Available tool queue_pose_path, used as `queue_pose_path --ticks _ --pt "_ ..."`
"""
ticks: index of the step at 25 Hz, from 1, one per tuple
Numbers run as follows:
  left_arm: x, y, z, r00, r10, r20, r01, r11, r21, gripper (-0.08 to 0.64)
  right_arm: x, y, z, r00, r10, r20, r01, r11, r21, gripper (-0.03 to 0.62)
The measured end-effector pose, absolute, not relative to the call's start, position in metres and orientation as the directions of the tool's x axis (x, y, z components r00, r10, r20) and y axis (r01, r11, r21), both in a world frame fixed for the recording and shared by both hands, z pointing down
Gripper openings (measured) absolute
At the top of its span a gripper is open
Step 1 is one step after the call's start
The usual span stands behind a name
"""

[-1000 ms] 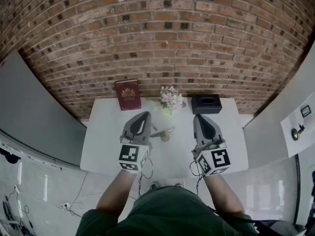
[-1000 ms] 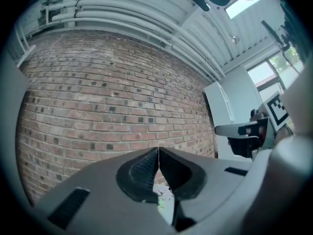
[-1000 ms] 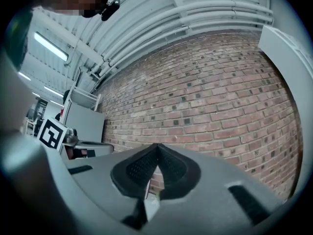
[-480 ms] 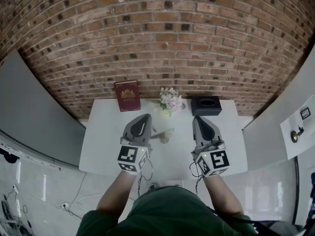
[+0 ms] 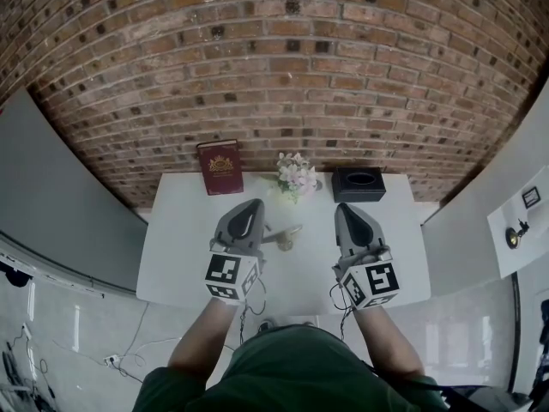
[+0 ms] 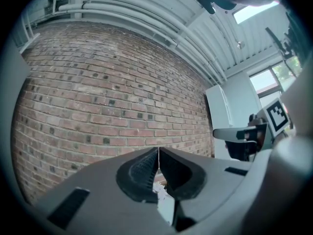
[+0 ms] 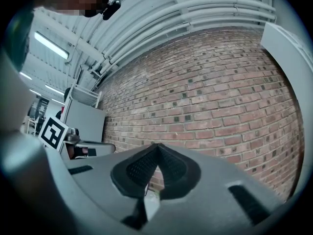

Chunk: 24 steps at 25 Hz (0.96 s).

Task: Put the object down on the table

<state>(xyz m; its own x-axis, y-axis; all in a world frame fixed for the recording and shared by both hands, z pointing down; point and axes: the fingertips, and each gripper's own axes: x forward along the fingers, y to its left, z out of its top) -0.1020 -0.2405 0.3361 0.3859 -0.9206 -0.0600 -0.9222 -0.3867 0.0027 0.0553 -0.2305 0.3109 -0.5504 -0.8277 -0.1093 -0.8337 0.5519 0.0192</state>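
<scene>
The small tan object (image 5: 288, 237) sits on the white table (image 5: 176, 239) at the centre of the frame, between my two tools and nearer the left one. It's too small from up here to name its shape. I'd judge it light and stiff, maybe tippy, so any hold should go low on its body, and gently.

Left gripper (image 5: 254, 202): jaws pressed together, ridged pads meeting in a thin line, nothing between them. Right gripper (image 5: 345, 207): same story, closed on nothing. Both point toward the brick wall.

To me the object reads as already put down. A red book (image 5: 220, 166), flowers (image 5: 296, 175) and a black box (image 5: 358, 183) line the table's far edge.
</scene>
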Motion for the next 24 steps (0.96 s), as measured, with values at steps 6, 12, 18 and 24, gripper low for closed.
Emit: queue_pose_path --ticks 6,12,18,24 --pt "-0.102 -0.243 0.342 0.388 -0.92 -0.05 -0.921 -0.388 0.005 0.011 0.055 -0.232 0.315 -0.547 -0.83 -0.107 -0.836 0.549 0.014 0.002" --pt "-0.105 -0.247 0.345 0.386 -0.921 -0.04 -0.922 -0.387 0.005 0.011 0.054 -0.236 0.316 -0.544 -0.833 -0.102 -0.837 0.547 0.007 0.002" --pt "-0.103 -0.25 0.349 0.386 -0.922 -0.031 -0.923 -0.386 0.001 0.011 0.056 -0.238 0.319 -0.544 -0.833 -0.098 -0.838 0.546 0.005 0.002" --pt "-0.103 -0.255 0.355 0.382 -0.924 -0.02 -0.924 -0.382 0.0 0.011 0.056 -0.242 0.321 -0.544 -0.834 -0.092 -0.838 0.546 0.007 0.002"
